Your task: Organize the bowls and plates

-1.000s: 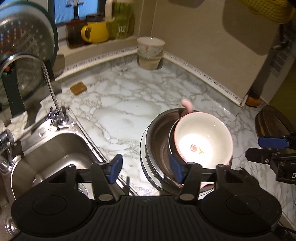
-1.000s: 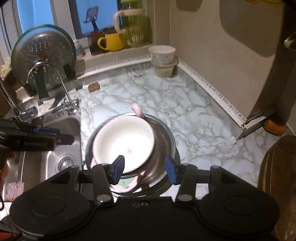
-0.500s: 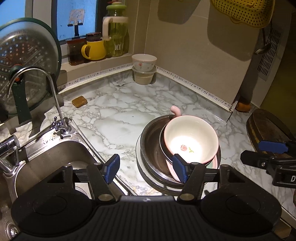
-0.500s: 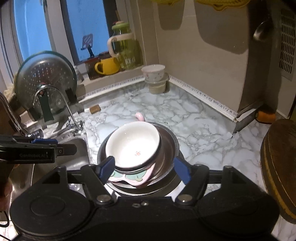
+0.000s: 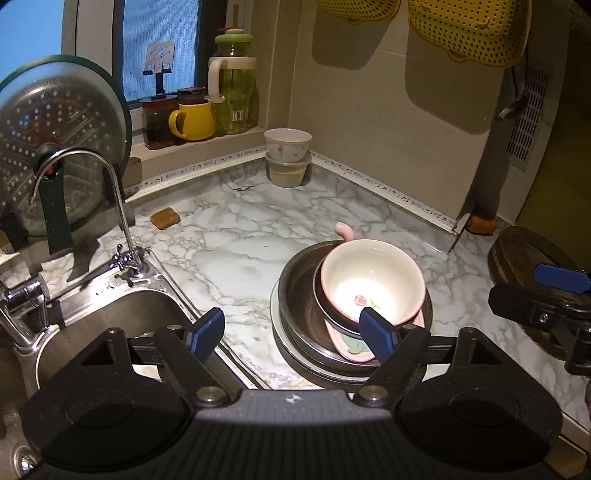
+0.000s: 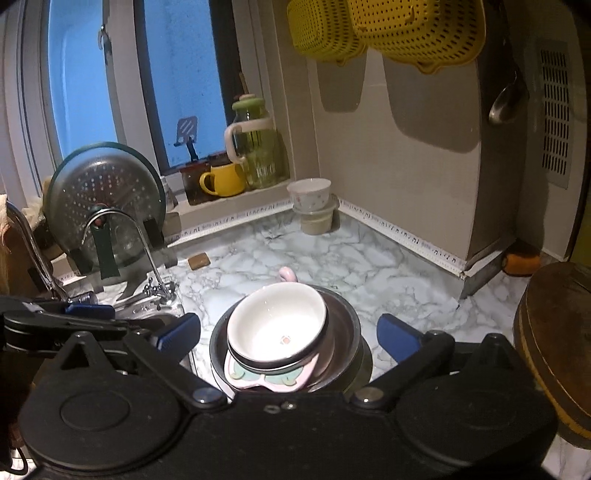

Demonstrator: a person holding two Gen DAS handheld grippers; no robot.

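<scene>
One marbled counter [image 5: 236, 258] in a tiled kitchen corner, one steel sink [image 5: 122, 314] at its left, two yellow colanders [image 6: 384, 29] hanging above. One stack near the counter's front edge: steel basin [image 5: 295, 295], pink plate [image 6: 266, 380], one pink-rimmed bowl [image 5: 373, 280] tilted on top; two more small bowls [image 5: 288, 155] stacked in the far corner. Left gripper [image 5: 291, 332] and right gripper [image 6: 288, 332] both opening wide, pressing on nothing, the stack just beyond the fingertips.

A stack of dishes sits on the counter [image 5: 236, 258] just right of the sink [image 5: 122, 317] — a bowl [image 5: 373, 280] on top, nested in a metal bowl [image 5: 299, 295]. Behind it, in the far corner, a cup [image 5: 288, 144] sits on a container [image 5: 288, 173]. A faucet [image 5: 110, 192] stands behind the sink — jars and a mug [image 5: 194, 121] line the windowsill.
</scene>
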